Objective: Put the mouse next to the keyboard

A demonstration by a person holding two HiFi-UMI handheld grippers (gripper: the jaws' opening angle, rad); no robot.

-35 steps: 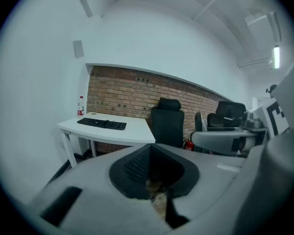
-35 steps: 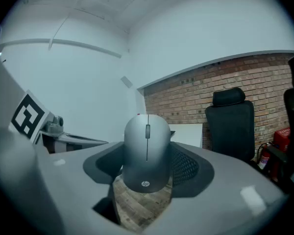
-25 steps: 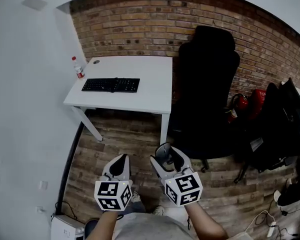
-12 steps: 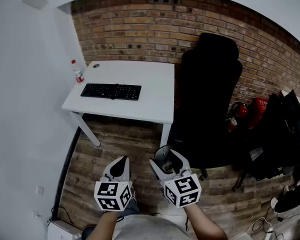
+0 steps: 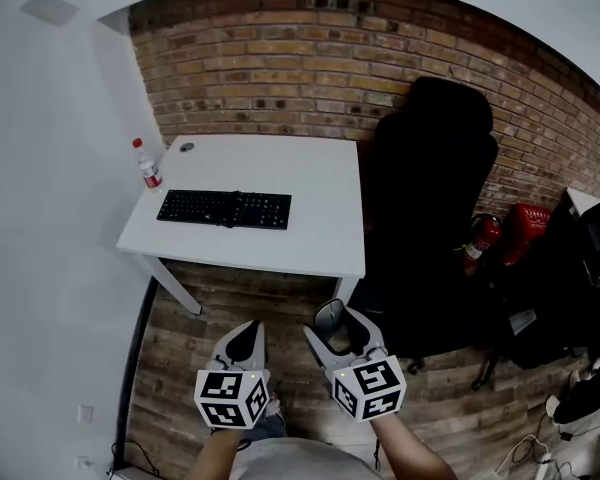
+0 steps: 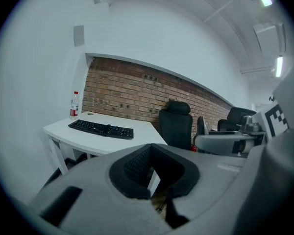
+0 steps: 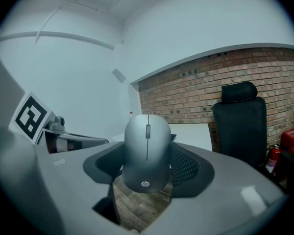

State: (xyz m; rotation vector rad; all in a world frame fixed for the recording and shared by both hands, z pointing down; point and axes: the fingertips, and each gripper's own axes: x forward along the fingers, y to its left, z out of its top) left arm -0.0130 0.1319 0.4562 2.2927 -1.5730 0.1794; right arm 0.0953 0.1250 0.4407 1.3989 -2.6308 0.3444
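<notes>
The right hand-held gripper grips a grey mouse between its jaws, scroll wheel facing up; it is over the wooden floor, off the front edge of the white bench and well apart from it; the left hand-held gripper is beside it, jaws together and empty; a black keyboard lies towards the bench's left edge; a bottle stands at that edge behind the keyboard; a black chair stands by the right edge.
</notes>
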